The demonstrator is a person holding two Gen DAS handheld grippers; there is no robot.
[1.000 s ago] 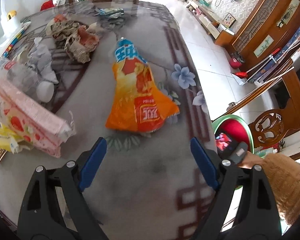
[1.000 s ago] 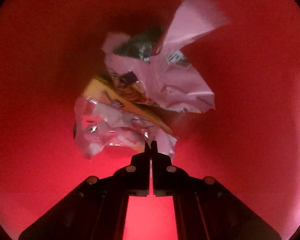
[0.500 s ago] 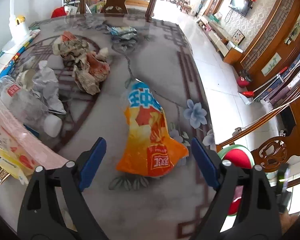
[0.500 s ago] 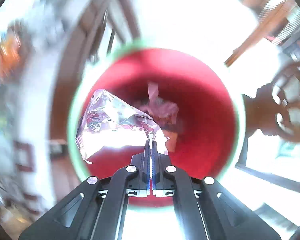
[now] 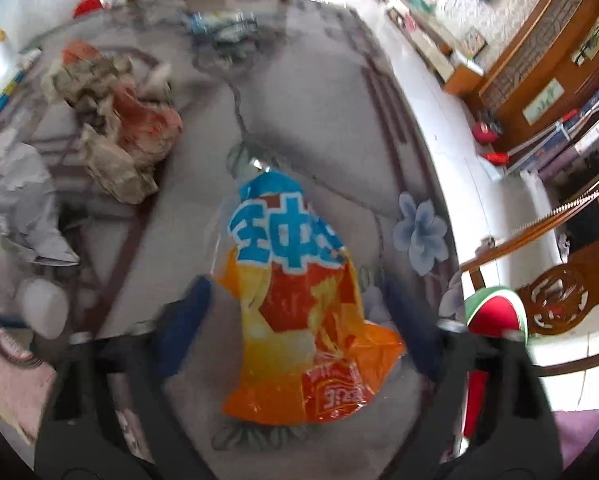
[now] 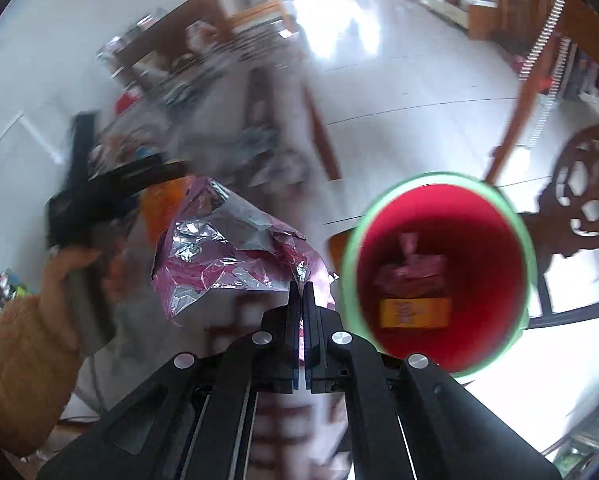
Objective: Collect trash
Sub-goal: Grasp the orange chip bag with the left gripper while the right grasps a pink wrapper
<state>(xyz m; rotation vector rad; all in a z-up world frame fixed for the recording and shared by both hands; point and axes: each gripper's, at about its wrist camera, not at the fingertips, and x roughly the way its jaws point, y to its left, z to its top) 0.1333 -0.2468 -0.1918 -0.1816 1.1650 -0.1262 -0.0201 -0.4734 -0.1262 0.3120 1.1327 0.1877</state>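
Two views | left wrist: left claw [image 5: 295, 312] half-narrowed, jaws just been closing, astride orange snack bag [image 5: 299, 320] on surface [image 5: 299, 120], pads apart from it; best lower squarely before pinching | right wrist: right claw [image 6: 303, 292] clamped on foil wrapper [image 6: 227, 248], red bin [image 6: 439, 272] just right; centre over bin before releasing.

Left wrist steeply down over table [image 5: 299, 112], right above bin [image 6: 439, 276], shared

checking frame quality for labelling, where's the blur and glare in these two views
Left wrist view: orange snack bag fairly sharp, blue jaws smeared by motion. Right wrist view: table side and hand blurred, floor glare washes out the top, red bin soft-edged.
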